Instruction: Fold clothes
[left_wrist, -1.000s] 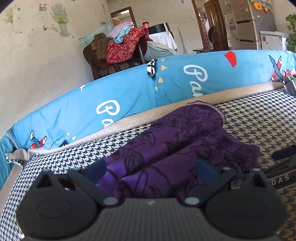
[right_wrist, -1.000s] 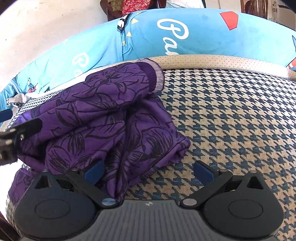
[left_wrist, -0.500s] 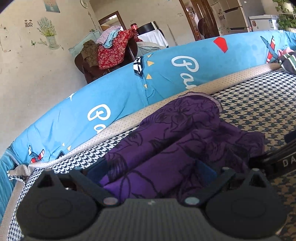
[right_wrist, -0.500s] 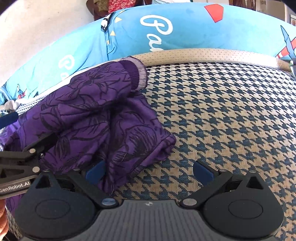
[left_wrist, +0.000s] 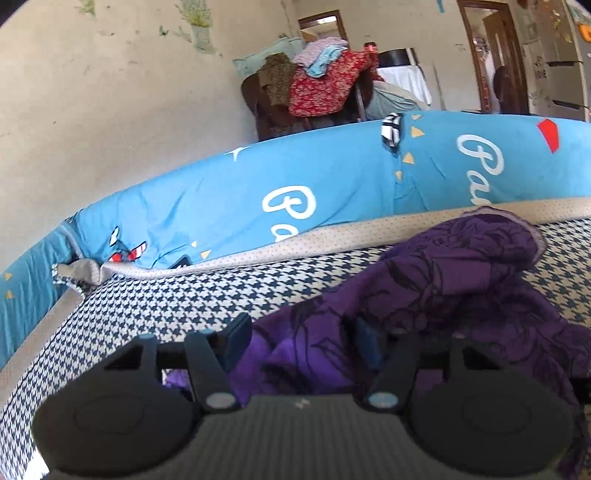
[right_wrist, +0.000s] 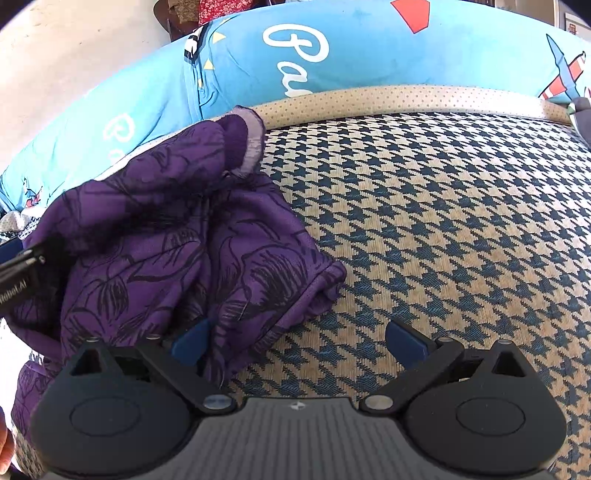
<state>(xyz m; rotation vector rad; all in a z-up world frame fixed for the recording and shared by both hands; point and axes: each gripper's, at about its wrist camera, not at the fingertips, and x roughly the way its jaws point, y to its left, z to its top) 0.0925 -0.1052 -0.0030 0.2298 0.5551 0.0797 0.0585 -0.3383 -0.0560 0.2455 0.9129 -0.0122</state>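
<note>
A: Crumpled purple floral-print garment (right_wrist: 177, 236) heaped on the houndstooth-patterned mattress (right_wrist: 443, 229), beside the blue printed bolster (left_wrist: 332, 184). Left tool (left_wrist: 301, 338) closing, cloth bunched between its jaws.

B: Right tool (right_wrist: 295, 341) spread wide, gripping nothing, its left pad at the hem.

A: Risk: pinching several layers together, dragging the whole heap instead of one edge.
</note>
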